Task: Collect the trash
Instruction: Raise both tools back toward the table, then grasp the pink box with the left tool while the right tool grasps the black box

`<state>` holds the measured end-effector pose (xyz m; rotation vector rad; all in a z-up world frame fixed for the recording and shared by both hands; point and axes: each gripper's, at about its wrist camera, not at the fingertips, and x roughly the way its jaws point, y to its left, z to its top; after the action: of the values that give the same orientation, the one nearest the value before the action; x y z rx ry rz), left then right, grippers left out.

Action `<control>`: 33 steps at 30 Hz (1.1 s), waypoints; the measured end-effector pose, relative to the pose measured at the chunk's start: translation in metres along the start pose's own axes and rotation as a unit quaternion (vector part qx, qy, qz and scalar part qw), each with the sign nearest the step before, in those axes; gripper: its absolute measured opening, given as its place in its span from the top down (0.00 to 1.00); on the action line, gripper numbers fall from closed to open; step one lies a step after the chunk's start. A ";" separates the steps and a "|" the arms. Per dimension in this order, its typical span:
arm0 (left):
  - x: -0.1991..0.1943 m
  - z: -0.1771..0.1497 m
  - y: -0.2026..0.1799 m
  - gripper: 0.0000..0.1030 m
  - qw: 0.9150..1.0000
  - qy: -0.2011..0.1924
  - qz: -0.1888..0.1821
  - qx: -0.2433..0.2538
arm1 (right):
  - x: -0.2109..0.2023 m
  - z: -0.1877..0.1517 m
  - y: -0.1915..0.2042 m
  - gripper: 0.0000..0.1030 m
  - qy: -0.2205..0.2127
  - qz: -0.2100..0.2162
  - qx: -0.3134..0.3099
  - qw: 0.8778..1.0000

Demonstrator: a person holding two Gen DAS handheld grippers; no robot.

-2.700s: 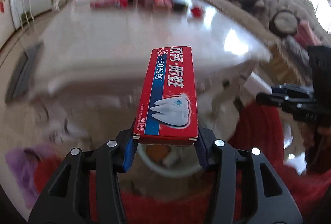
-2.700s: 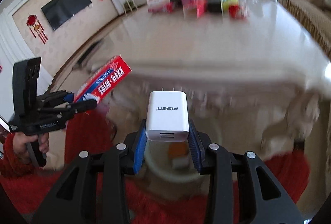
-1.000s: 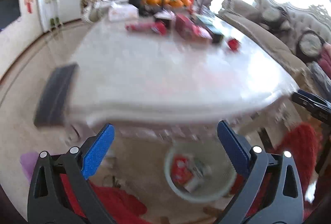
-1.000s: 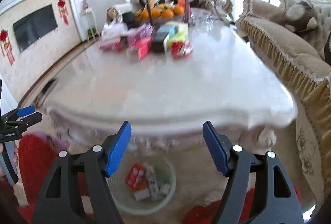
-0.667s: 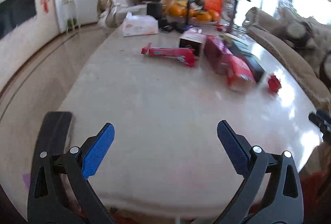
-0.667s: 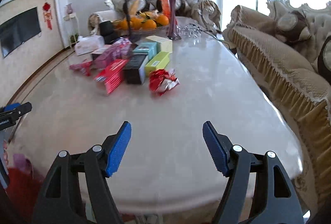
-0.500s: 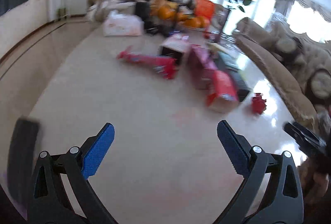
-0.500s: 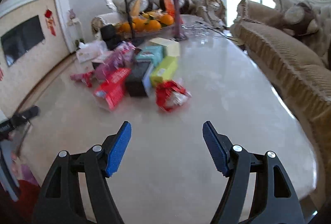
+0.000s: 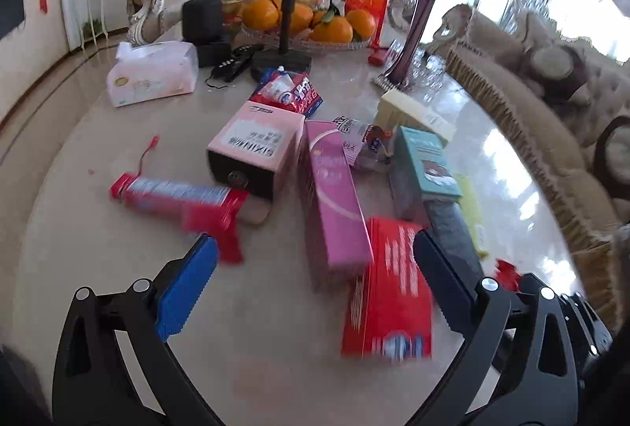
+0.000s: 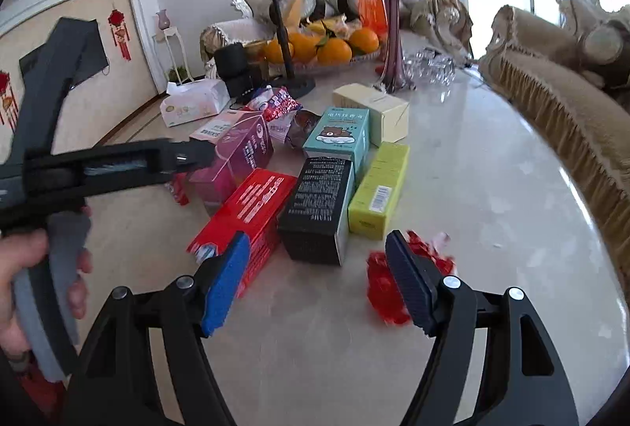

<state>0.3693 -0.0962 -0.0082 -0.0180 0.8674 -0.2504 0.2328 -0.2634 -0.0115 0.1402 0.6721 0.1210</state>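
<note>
Both tongs open, empty: left tongs [image 9: 313, 282] over red carton [image 9: 390, 292], right tongs [image 10: 317, 278] by crinkly red wrapper [image 10: 397, 274]. Carton prob. light, stiff; pinch long sides. Wrapper soft, slippery.

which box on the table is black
The black cardboard box with white print, lying between the flat red box and the lime-green box; the others are coloured.

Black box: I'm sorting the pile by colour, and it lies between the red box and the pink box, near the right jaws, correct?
Not quite. In the right wrist view the black box lies between the red box and the yellow-green box, not the pink one.
</note>
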 end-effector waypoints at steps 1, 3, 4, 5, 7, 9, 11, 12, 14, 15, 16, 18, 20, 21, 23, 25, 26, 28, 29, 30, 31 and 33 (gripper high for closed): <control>0.008 0.005 -0.001 0.06 1.000 0.007 0.003 -0.003 | 0.004 0.003 -0.001 0.34 0.005 0.004 0.003 1.000; 0.021 0.011 0.000 0.06 1.000 0.019 0.004 -0.017 | 0.015 0.008 -0.001 0.34 0.019 0.010 0.008 1.000; 0.025 0.011 0.000 0.06 0.999 0.022 0.009 -0.023 | 0.019 0.008 -0.001 0.34 0.024 0.012 0.010 1.000; 0.028 0.013 0.000 0.06 0.999 0.023 0.016 -0.023 | 0.022 0.009 -0.001 0.34 0.027 0.015 0.012 0.999; 0.035 0.015 -0.001 0.06 0.999 0.024 0.026 -0.018 | 0.028 0.009 -0.001 0.34 0.034 0.019 0.017 0.999; 0.042 0.018 -0.001 0.06 0.999 0.030 0.028 -0.017 | 0.032 0.011 0.000 0.34 0.034 0.021 0.017 0.999; 0.046 0.020 0.000 0.06 0.999 0.035 0.023 -0.017 | 0.035 0.014 0.001 0.35 0.039 0.016 0.015 0.999; 0.048 0.021 -0.002 0.06 0.999 0.039 0.020 -0.015 | 0.037 0.015 0.001 0.36 0.042 0.011 0.014 0.999; 0.050 0.022 -0.003 0.06 0.999 0.040 0.019 -0.009 | 0.038 0.016 0.002 0.37 0.046 0.000 0.008 0.999; 0.052 0.023 -0.004 0.06 0.999 0.041 0.022 -0.003 | 0.038 0.017 0.001 0.40 0.048 -0.002 0.008 0.999; 0.053 0.024 -0.006 0.06 0.999 0.043 0.022 0.000 | 0.038 0.018 0.000 0.46 0.052 -0.003 0.010 0.999; 0.056 0.025 -0.008 0.06 0.999 0.048 0.020 0.005 | 0.038 0.019 -0.004 0.53 0.061 -0.004 0.010 0.998; 0.059 0.026 -0.008 0.07 0.998 0.052 0.018 0.004 | 0.037 0.018 -0.007 0.54 0.065 0.005 0.010 0.998; 0.060 0.026 -0.008 0.07 0.998 0.055 0.016 0.003 | 0.037 0.018 -0.008 0.54 0.065 0.012 0.013 0.998; 0.061 0.026 -0.008 0.07 0.998 0.054 0.021 0.004 | 0.035 0.017 -0.009 0.54 0.064 0.009 0.012 0.998; 0.066 0.025 -0.007 0.07 0.998 0.061 0.024 0.003 | 0.037 0.016 -0.006 0.54 0.068 -0.004 -0.001 0.998; 0.068 0.025 -0.007 0.07 0.998 0.064 0.025 0.003 | 0.039 0.016 -0.004 0.54 0.070 -0.010 -0.007 0.997; 0.073 0.024 -0.008 0.07 0.997 0.070 0.027 0.005 | 0.044 0.016 0.002 0.54 0.073 -0.016 -0.018 0.997; 0.075 0.024 -0.009 0.07 0.997 0.073 0.028 0.007 | 0.045 0.017 0.004 0.54 0.074 -0.022 -0.024 0.997; 0.077 0.024 -0.010 0.08 0.997 0.074 0.031 0.010 | 0.047 0.017 0.006 0.54 0.073 -0.030 -0.031 0.996; 0.078 0.024 -0.011 0.15 0.997 0.074 0.030 0.011 | 0.050 0.018 0.009 0.54 0.074 -0.040 -0.039 0.996; 0.081 0.024 -0.011 0.41 0.996 0.080 0.028 0.009 | 0.052 0.018 0.009 0.58 0.074 -0.048 -0.046 0.995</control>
<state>0.4356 -0.1271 -0.0521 0.0444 1.0237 -0.2091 0.2836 -0.2477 -0.0274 0.0101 0.8185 0.0694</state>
